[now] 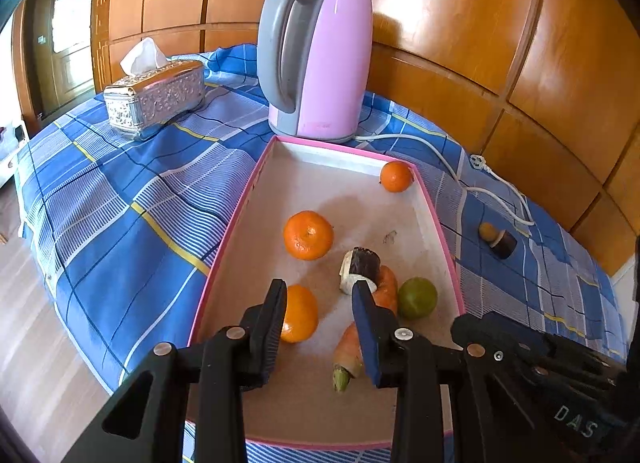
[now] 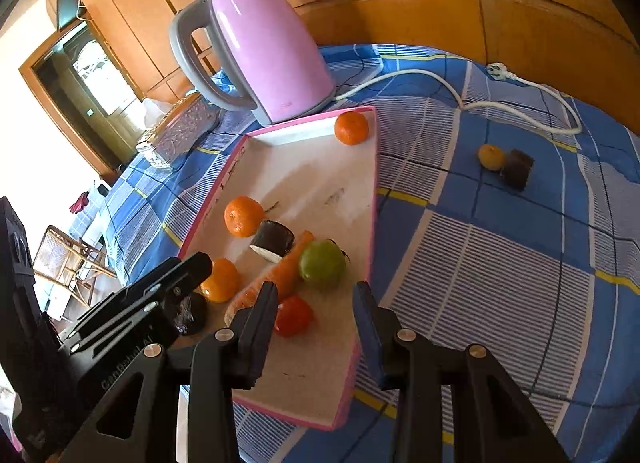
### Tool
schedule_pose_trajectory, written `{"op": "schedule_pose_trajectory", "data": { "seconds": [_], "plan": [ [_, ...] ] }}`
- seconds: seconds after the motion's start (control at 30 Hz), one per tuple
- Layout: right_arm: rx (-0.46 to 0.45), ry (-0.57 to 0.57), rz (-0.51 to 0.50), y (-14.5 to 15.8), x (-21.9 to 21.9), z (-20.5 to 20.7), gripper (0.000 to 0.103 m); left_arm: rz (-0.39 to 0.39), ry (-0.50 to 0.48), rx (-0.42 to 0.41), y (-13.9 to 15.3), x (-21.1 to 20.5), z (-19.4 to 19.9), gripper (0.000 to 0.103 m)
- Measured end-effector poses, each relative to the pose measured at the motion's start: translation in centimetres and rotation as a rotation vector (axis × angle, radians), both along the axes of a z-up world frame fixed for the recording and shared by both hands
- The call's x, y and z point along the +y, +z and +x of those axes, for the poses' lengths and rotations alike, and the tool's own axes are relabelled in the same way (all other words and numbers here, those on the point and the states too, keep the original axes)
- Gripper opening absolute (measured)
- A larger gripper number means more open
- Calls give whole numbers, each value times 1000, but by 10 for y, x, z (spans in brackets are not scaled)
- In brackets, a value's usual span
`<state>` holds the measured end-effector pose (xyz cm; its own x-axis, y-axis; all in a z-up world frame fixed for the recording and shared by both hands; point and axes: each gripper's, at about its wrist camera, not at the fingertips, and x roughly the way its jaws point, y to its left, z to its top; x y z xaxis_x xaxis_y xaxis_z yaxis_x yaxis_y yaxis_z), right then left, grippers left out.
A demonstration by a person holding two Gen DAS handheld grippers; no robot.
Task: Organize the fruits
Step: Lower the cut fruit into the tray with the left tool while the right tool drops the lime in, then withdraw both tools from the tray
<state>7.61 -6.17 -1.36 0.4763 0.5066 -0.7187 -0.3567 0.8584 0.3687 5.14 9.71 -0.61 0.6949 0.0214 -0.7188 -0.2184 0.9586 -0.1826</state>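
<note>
Hovering low over the near end of the shallow pink-rimmed cardboard tray, the left tongs are spread and pinch nothing; the right tongs, also spread and empty, hang over the tray's near right edge.

Between the left tongs' fingers lie the glossy round orange against the left finger and the long orange carrot with a green stub against the right one. Closing here could, I judge, catch both at once, or squeeze the smooth orange out sideways so that it rolls. Just past the right finger, the dark seaweed-wrapped sushi roll leans on the carrot; dragging the carrot would likely topple it into the round green lime-like fruit.

The small red tomato sits just beside the right tongs' left finger, near the tray's low rim; a nudge may push it over the edge. A dark rounded object lies under the left tongs in the right view; what it is I cannot tell.

Counted, near to far: one tomato, one carrot, one green fruit, one sushi roll in the tray. Three oranges in all: the near one, a dimpled mandarin farther on, and a small mandarin in the far right corner. Well to the right, on the blue checked cloth, one small yellow fruit touches one dark brown roll, still outside the tray.
</note>
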Motion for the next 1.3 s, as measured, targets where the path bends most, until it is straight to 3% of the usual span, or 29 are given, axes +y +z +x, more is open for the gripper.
{"op": "schedule_pose_trajectory", "data": {
  "seconds": [0.77,1.3],
  "plan": [
    [-8,-171,-20,-5,-64,-16,39,42,-140,-17,11,-53,-12,34],
    [26,-274,-9,-19,-106,-5,39,67,-234,1,5,-95,3,34]
  ]
}}
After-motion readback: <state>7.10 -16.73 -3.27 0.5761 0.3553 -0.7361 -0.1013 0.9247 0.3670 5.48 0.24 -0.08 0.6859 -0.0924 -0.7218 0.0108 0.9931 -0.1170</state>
